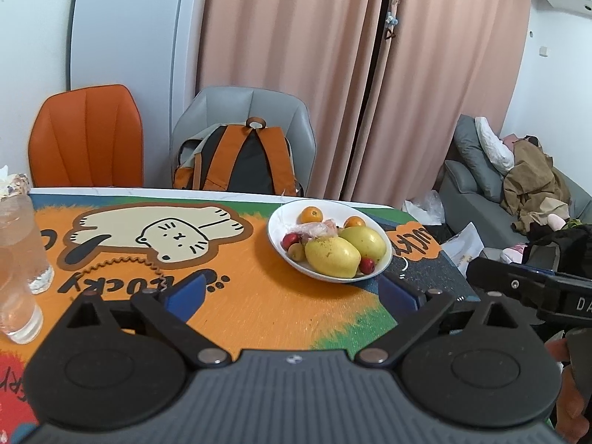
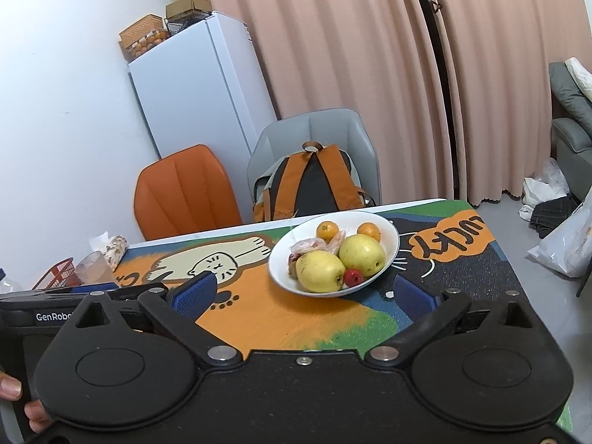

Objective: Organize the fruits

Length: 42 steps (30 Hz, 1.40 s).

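Two yellow pears (image 2: pixel 342 259) are seen at the front of a white bowl (image 2: pixel 392 255), side by side and touching. Two tangerines (image 2: pixel 327 230) sit at the back of the bowl, with small red fruits (image 2: pixel 353 276) tucked beside the pears and a crumpled bit of clear plastic wrap (image 2: pixel 314 246) in the middle. The bowl stands on a cartoon-cat table mat (image 2: pixel 277 318), toward the far right corner of the tabletop, short of the far edge. All fruit in view is already in the bowl; none is seen loose on the mat.

Right gripper (image 2: pixel 303 294) is held near the front edge, blue pads spread wide, nothing between them. Left gripper (image 1: pixel 292 294) likewise: pads wide apart and empty, bowl seen just beyond them. Neither gripper touches the bowl or any fruit.

Step judged: placing appears finished, or a re-sort inside the bowl is about to start; which one cannot be told. If anything is left, the plastic wrap would need picking out with a narrow pinch, with care taken that the round pears are not rolled.

A drinking glass (image 1: pixel 18 259) stands at the left edge, a red basket (image 2: pixel 55 270) beyond it. A backpack (image 2: pixel 310 185) rests on a grey chair (image 2: pixel 355 129) past the far edge.
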Each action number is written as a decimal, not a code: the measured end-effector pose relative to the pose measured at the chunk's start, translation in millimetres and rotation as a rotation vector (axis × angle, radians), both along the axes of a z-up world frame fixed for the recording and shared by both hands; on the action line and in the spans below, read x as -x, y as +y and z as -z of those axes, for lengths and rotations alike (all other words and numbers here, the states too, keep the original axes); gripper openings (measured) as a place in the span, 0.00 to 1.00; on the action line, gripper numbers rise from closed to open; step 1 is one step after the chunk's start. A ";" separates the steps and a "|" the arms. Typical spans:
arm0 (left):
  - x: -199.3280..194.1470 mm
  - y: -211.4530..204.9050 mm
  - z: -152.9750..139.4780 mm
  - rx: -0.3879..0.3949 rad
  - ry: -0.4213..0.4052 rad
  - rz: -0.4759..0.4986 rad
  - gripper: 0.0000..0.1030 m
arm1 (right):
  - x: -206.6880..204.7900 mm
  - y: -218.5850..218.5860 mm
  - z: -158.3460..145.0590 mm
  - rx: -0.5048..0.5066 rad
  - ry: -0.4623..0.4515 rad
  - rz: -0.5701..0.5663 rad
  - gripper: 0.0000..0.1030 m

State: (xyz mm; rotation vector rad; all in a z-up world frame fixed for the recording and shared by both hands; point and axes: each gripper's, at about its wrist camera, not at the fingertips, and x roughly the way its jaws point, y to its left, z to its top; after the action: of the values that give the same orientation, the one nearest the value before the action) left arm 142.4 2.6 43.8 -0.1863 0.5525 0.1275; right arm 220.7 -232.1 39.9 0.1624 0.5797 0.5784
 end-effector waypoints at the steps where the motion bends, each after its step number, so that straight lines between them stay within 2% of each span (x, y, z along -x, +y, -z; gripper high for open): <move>1: 2.6 -0.4 -0.7 -0.002 0.000 -0.001 0.96 | 3.0 -0.5 -1.4 0.001 -0.001 -0.003 1.00; 6: 16.9 -3.8 -4.0 0.000 -0.006 0.004 0.96 | 16.5 -3.3 -8.3 -0.001 -0.014 -0.010 1.00; 9: 26.5 -5.2 -5.3 0.001 -0.013 -0.001 1.00 | 22.9 -4.0 -10.2 0.000 -0.014 -0.014 1.00; 28: 86.8 -5.9 -7.4 -0.017 0.003 -0.016 1.00 | 68.3 -10.1 -27.8 0.006 -0.016 -0.051 1.00; 42: 103.4 -1.4 -16.0 -0.025 -0.005 -0.033 1.00 | 81.8 -4.6 -33.1 0.040 -0.025 -0.070 1.00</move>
State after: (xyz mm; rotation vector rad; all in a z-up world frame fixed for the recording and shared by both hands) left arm 38.9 1.2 59.8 -0.1713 0.5425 0.1658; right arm 138.9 -236.7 73.0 0.0972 0.5741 0.6354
